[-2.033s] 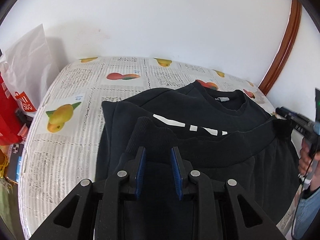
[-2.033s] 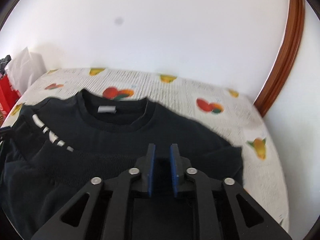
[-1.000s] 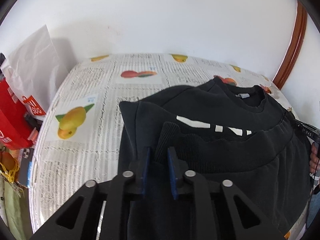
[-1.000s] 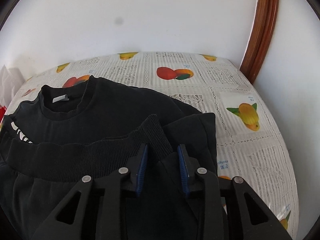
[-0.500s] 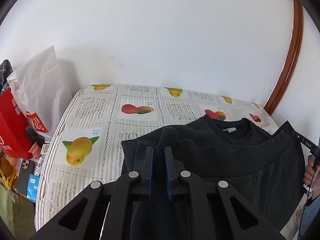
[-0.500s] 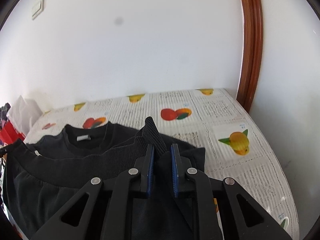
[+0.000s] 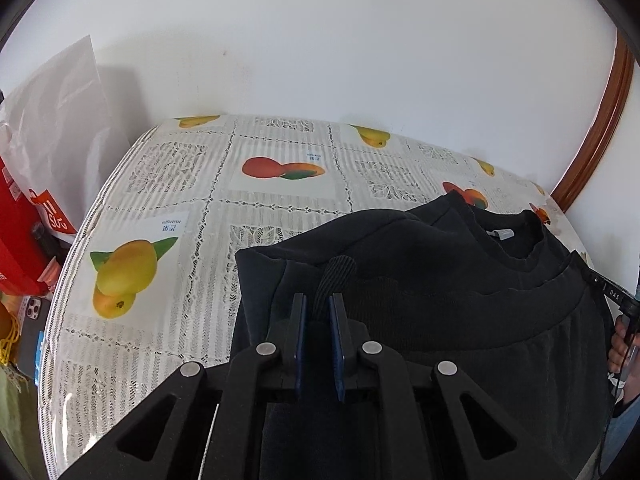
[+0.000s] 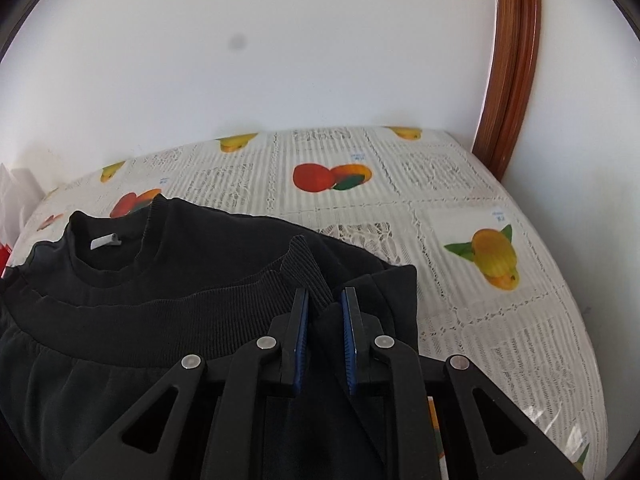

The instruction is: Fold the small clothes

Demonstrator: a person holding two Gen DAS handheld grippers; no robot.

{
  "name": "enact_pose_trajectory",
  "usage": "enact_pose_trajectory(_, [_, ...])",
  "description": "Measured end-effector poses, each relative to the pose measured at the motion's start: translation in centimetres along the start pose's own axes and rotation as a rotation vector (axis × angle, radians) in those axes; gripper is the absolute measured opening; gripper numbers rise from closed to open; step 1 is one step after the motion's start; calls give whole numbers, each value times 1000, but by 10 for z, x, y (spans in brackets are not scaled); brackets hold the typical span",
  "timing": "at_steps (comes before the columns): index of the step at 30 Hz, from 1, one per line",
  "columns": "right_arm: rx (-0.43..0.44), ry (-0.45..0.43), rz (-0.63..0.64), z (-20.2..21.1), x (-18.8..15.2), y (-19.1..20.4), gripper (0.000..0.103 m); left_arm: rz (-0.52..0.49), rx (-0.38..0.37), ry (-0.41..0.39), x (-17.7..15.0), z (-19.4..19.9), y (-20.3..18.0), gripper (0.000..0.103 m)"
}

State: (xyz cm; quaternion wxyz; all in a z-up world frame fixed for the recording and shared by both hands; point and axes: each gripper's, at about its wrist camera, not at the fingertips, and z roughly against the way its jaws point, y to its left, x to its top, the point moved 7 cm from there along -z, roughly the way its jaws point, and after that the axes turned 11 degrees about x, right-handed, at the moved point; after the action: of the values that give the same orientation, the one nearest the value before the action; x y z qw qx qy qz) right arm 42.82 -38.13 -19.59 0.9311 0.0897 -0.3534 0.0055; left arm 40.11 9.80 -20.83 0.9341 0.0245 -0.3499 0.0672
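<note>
A black sweatshirt (image 7: 420, 264) lies on the fruit-print tablecloth (image 7: 180, 184), its collar (image 7: 516, 240) toward the wall. The ribbed hem (image 7: 334, 280) is drawn up over the body to just short of the collar. My left gripper (image 7: 318, 300) is shut on the hem's left corner, which sticks up between the blue pads. In the right wrist view my right gripper (image 8: 324, 296) is shut on the hem's other corner (image 8: 308, 276), with the collar (image 8: 108, 248) to its left. The right gripper's tip (image 7: 612, 294) and a hand (image 7: 622, 344) show at the left view's right edge.
A white plastic bag (image 7: 60, 120) and a red bag (image 7: 16, 240) stand past the table's left edge, with a phone (image 7: 34, 312) below them. A brown wooden door frame (image 8: 512, 60) rises at the table's far right corner. A white wall backs the table.
Both grippers closed on the hem's corners and carried the hem up the sweatshirt toward the collar. The white print that showed two seconds ago is now covered.
</note>
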Motion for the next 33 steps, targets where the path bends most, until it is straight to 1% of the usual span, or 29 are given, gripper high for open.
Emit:
enact_pose_trajectory(3, [-6,45,2,-5,-4,0,23,-8,4,12,-2,-1,-1,16])
enact_pose_trajectory(5, [8,67,10,-1,-6,4,33,-14,-4,19,-2,2,-2,17])
enact_pose_trajectory(8, [-22,49,16,15,-6,13,42,-22,-5,30,-5,9,-1,19])
enact_pose_trajectory(11, [-15,14,9,35,-6,27,42,-15,-14,50,-12,19,2,25])
enact_pose_trajectory(13, [-3,-6,5,49,-8,44,42,-12,-19,51,-21,29,5,26])
enact_pose_trajectory(15, [43,-9,25,60,-14,74,43,-9,-23,55,-32,40,11,29])
enact_pose_trajectory(16, [60,-7,36,63,-17,85,43,-5,-26,59,-39,45,15,33])
enact_pose_trajectory(17, [83,-2,63,66,-22,104,44,-1,-29,64,-45,49,18,36])
enact_pose_trajectory(18, [96,5,91,68,-27,121,44,2,-32,68,-52,55,23,36])
enact_pose_trajectory(20, [111,11,152,70,-42,161,45,13,-31,71,-69,67,34,38])
enact_pose_trajectory(22, [151,22,177,69,-58,197,45,16,-27,72,-85,80,46,40])
enact_pose_trajectory(24, [191,44,197,68,-77,230,45,24,-18,68,-106,95,62,44])
enact_pose_trajectory(25, [212,56,215,68,-87,248,45,30,-11,72,-118,102,71,49])
enact_pose_trajectory(26, [235,66,234,68,-98,267,45,32,-5,77,-129,109,78,51])
enact_pose_trajectory(27, [257,78,257,69,-110,286,45,33,-4,79,-136,112,83,51])
enact_pose_trajectory(28, [270,87,273,69,-117,297,45,31,-5,82,-147,118,88,51])
enact_pose_trajectory(30, [295,102,324,72,-138,327,45,21,19,88,-168,129,99,51])
enact_pose_trajectory(33, [294,98,403,81,-164,364,47,19,32,84,-194,144,114,51])
